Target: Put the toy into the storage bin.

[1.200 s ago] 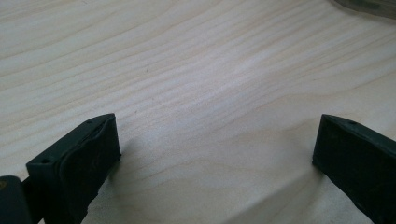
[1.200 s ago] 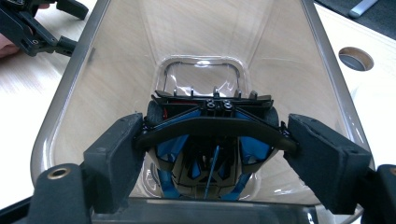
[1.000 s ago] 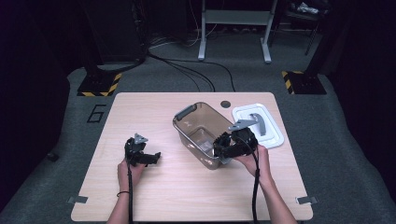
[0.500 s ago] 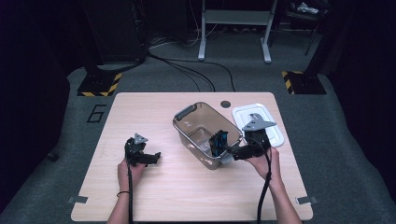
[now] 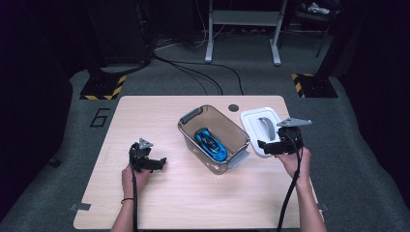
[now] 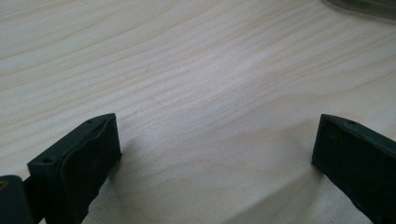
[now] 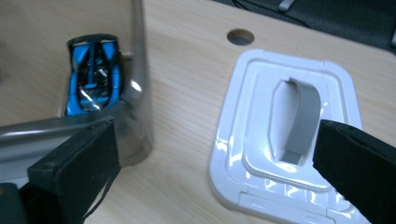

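We have the blue toy car (image 5: 211,143) lying inside the clear bin (image 5: 189,119), so our right gripper (image 5: 269,146), jaws spread and empty after just opening, hovers at the white lid (image 5: 251,118) beside it, presumably to cover it; our left gripper (image 5: 155,163) rests released on the table (image 5: 203,203).

Black "6" on the floor mat (image 5: 99,117)

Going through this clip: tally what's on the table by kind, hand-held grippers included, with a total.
Clear bins: 1, the clear bin
Toy cars: 1, the blue toy car, inside the bin
Lids: 1, the white lid, flat on the table beside the bin
Grippers: 2, the left gripper and the right gripper, both open and empty
Total: 5
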The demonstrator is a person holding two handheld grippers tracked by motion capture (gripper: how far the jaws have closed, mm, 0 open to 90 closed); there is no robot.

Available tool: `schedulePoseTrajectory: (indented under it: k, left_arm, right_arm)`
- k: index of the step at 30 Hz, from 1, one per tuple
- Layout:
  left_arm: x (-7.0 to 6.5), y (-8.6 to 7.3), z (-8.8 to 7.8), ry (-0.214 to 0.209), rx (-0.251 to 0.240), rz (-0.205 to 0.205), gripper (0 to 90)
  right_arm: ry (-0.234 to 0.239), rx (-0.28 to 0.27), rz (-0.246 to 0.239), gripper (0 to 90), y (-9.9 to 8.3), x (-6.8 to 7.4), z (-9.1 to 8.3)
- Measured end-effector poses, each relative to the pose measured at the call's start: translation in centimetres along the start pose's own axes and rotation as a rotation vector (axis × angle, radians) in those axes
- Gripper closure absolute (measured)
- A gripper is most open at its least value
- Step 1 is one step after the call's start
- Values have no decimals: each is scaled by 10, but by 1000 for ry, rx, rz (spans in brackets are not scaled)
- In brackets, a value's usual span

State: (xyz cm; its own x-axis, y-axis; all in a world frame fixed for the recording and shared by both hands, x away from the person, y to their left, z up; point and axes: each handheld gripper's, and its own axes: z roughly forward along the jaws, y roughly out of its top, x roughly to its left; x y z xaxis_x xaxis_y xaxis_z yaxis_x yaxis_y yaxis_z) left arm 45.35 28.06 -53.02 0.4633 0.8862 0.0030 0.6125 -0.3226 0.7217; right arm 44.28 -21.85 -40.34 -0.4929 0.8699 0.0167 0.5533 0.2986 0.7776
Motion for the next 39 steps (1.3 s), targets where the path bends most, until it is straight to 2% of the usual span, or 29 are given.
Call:
schedulePoseTrajectory:
  k: [3,5,9,14,23,25,26,30,32,33,36,39]
  left_arm:
    - [0,0,0,0,0,0,11]
    - [0,0,0,0,0,0,11]
    - [0,0,0,0,0,0,11]
    - [0,0,0,0,0,0,11]
    - [0,0,0,0,0,0,11]
    - [0,0,0,0,0,0,11]
    - [0,0,0,0,0,0,11]
    - [0,0,0,0,0,0,11]
    - [0,0,0,0,0,0,11]
    - [0,0,0,0,0,0,11]
    - [0,0,0,0,0,0,11]
    - [0,0,0,0,0,0,11]
  right_arm:
    - [-16,42,22,4,-6,-13,15]
    - [-9,57,46,12,-9,-21,25]
    - [-27,97,59,18,-13,-34,45]
    - [-68,121,96,58,-17,-43,65]
    - [-103,156,134,141,-28,-58,96]
    - [-112,148,145,182,-30,-61,100]
    - [-120,139,166,188,-31,-62,101]
    - [-154,99,177,264,-32,-66,104]
    - [-178,76,169,325,-32,-67,106]
    - [-174,65,153,360,-33,-68,107]
    - [-183,68,152,428,-33,-67,111]
    - [-211,77,141,543,-33,-66,116]
